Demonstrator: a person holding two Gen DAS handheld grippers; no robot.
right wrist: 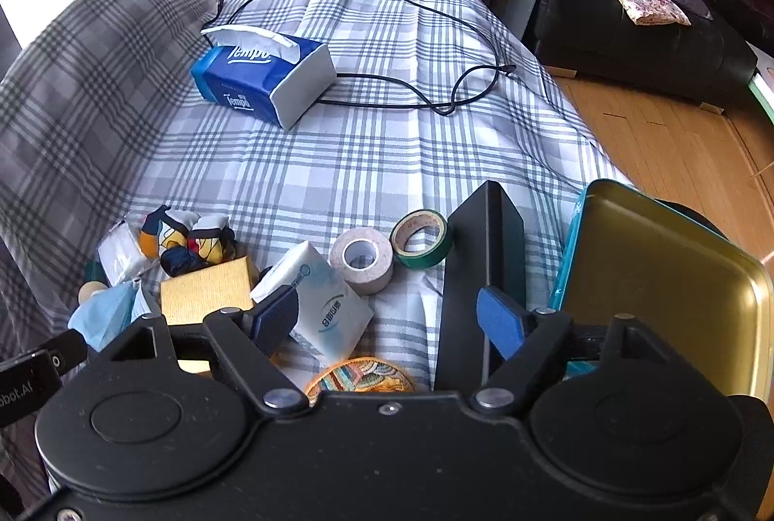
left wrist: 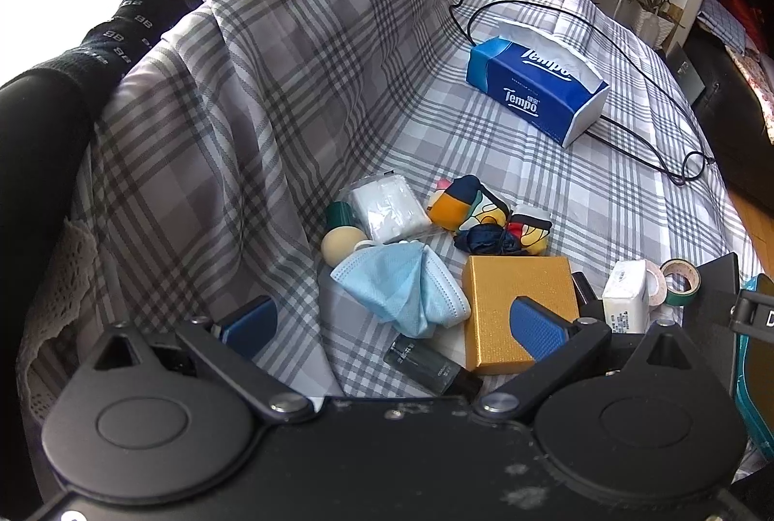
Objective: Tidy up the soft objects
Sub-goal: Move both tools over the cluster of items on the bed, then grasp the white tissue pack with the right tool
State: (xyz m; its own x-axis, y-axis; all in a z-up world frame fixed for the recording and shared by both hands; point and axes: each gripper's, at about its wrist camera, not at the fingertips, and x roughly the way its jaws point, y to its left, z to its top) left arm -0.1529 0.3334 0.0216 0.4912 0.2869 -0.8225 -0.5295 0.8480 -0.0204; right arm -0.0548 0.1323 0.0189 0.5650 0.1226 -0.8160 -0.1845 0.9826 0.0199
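A crumpled blue face mask [left wrist: 404, 286] lies on the plaid cloth just ahead of my left gripper [left wrist: 394, 322], which is open and empty. Behind the mask sit a clear pack of white pads [left wrist: 387, 206], a colourful patterned cloth with a navy tie [left wrist: 488, 216] and a beige ball [left wrist: 341, 245]. My right gripper [right wrist: 394, 320] is open and empty above a white tissue pack [right wrist: 317, 296]. The mask [right wrist: 104, 313] and the cloth [right wrist: 186, 238] show at left in the right wrist view. A blue Tempo tissue box [right wrist: 263, 78] stands farther back.
A gold box [left wrist: 520, 313], a dark bottle [left wrist: 430, 368], a beige tape roll [right wrist: 363, 260] and a green tape roll [right wrist: 421, 238] lie nearby. A black box [right wrist: 483, 279] and a teal tin lid [right wrist: 662, 289] stand at right. A black cable [right wrist: 435, 37] loops behind. An embroidered coaster [right wrist: 360, 378] lies below.
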